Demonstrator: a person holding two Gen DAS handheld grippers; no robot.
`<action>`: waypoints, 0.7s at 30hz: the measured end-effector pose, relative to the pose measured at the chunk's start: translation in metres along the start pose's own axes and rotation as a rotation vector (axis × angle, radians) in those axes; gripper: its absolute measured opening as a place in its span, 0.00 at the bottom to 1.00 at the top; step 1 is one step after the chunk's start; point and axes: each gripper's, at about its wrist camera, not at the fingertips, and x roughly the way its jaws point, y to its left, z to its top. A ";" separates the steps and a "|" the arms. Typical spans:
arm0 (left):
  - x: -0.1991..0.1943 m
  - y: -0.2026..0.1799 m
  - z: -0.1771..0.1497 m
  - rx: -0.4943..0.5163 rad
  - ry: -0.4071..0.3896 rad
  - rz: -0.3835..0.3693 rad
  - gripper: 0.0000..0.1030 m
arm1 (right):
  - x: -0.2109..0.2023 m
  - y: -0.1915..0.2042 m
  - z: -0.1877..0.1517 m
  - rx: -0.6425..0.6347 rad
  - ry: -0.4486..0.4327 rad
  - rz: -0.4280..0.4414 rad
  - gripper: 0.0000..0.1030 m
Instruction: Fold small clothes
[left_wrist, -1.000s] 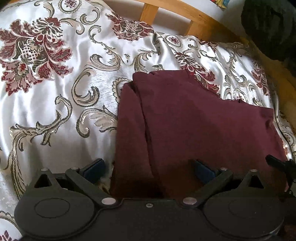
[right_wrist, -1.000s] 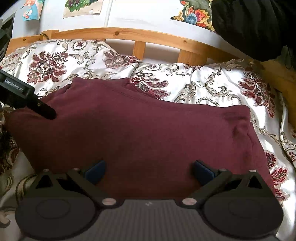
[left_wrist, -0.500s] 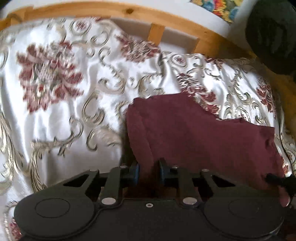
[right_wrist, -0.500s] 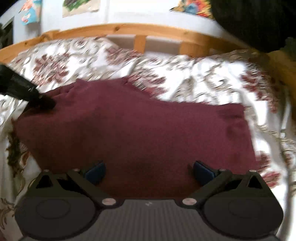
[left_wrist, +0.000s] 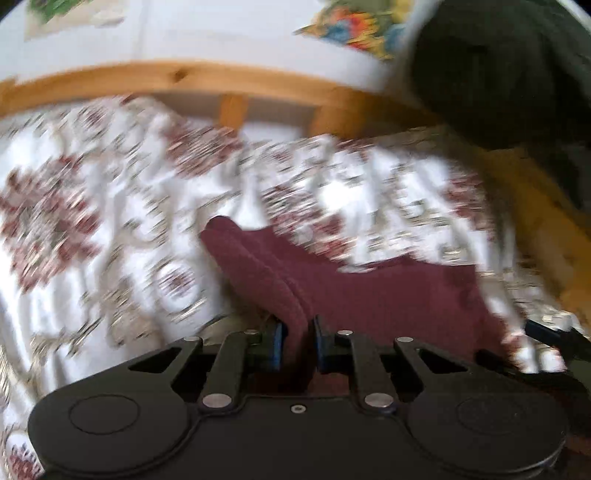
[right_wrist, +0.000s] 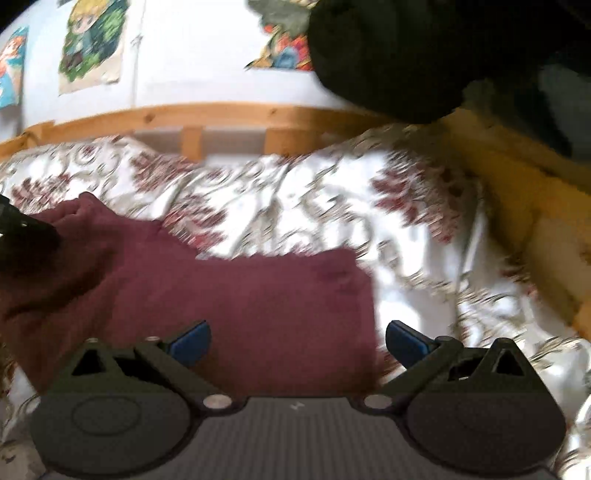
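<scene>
A dark maroon garment (left_wrist: 388, 291) lies on a floral satin bedspread (left_wrist: 92, 240). My left gripper (left_wrist: 297, 345) is shut on the garment's left folded edge and lifts it, so the cloth rises in a ridge from the jaws. In the right wrist view the same garment (right_wrist: 240, 295) spreads ahead, and my right gripper (right_wrist: 297, 338) is open over its near right part, holding nothing. The left gripper shows there as a dark shape (right_wrist: 22, 236) at the garment's far left corner. Both views are motion-blurred.
A wooden bed rail (right_wrist: 221, 118) runs along the back under a white wall with posters (right_wrist: 92, 48). A dark bulky item (right_wrist: 406, 59) sits at the upper right, with a yellow wooden side (right_wrist: 517, 206) to the right of the bedspread.
My left gripper closed on the garment's left edge and has lifted it, tilting upward. My right gripper stayed open and shifted right, toward the garment's right edge.
</scene>
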 end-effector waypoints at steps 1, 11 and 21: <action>-0.002 -0.014 0.004 0.035 -0.006 -0.019 0.16 | -0.001 -0.007 0.002 0.009 -0.010 -0.021 1.00; 0.042 -0.116 -0.018 0.278 0.084 -0.156 0.14 | 0.001 -0.091 -0.008 0.259 0.011 -0.203 1.00; 0.031 -0.121 -0.035 0.344 0.058 -0.283 0.73 | 0.010 -0.082 -0.014 0.212 0.028 -0.205 1.00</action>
